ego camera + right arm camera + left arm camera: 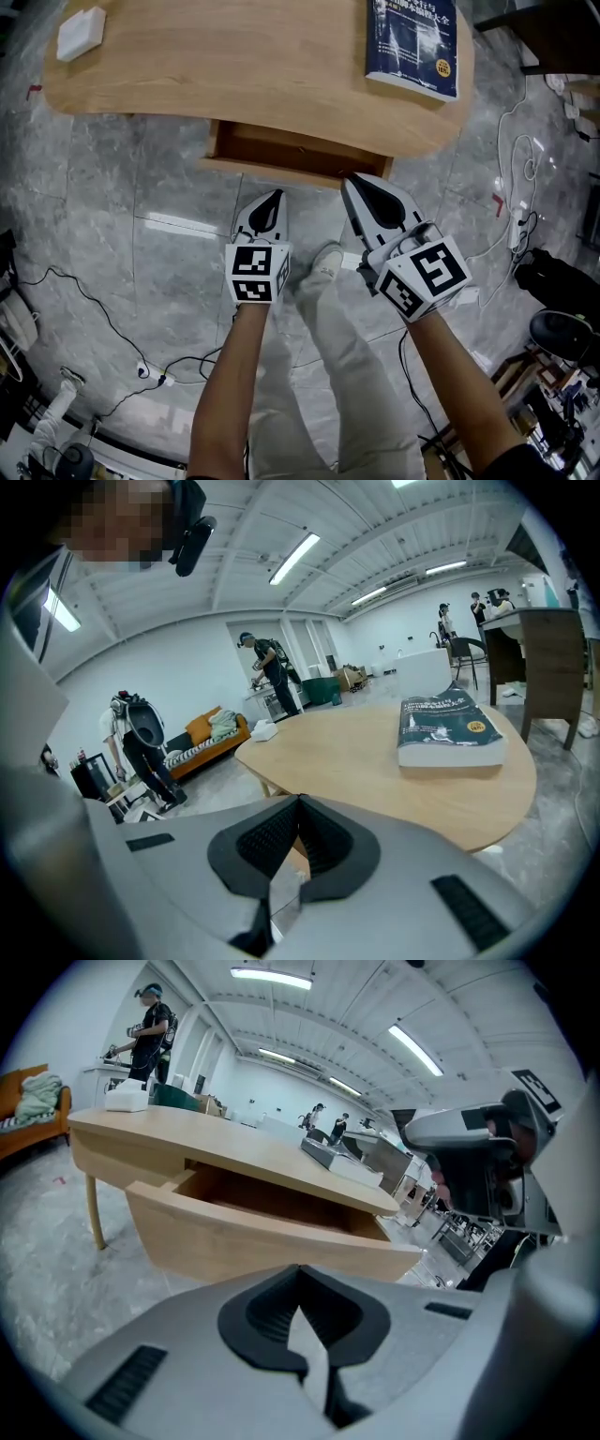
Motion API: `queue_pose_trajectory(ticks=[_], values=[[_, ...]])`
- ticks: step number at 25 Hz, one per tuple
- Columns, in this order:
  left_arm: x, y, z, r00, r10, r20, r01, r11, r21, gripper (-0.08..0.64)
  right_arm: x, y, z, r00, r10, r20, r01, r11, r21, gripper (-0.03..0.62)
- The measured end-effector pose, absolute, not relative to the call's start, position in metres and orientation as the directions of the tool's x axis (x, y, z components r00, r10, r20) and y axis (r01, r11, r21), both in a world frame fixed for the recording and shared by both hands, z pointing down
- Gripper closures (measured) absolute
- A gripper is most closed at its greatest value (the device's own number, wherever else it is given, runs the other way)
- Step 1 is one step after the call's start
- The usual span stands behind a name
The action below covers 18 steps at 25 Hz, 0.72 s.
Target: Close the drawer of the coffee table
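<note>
Both closed on nothing: grey-and-black left tongs (274, 197) and right tongs (352, 181). Straight ahead of the tips, partly out from under the pale oval wooden counter (234, 66): open light-wood drawer (281, 150), front panel crosswise to both. Right tongs apparently at the panel's right end, left tongs just short of it. Travel straight forward, under the counter; probably best pushed evenly to avoid skewing.

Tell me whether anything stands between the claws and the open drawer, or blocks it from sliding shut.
Nothing visible does. The left claw and right claw both face the drawer front with only floor showing between, and nothing sticks out of the drawer's visible part.
</note>
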<state>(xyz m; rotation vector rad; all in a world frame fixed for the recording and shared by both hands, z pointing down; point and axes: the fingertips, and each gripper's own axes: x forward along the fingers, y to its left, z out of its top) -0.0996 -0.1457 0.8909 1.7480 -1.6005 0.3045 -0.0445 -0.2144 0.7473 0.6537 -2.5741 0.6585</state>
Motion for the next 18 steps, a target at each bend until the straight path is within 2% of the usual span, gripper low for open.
queue_pose_trajectory(ticks=[18], values=[[-0.110, -0.164, 0.893, 0.178, -0.762, 0.623, -0.935, 0.065, 0.348, 0.557, -0.044, -0.208, 0.757, -0.811, -0.318, 0.490, -0.520, 0.776, -0.358, 0.581]])
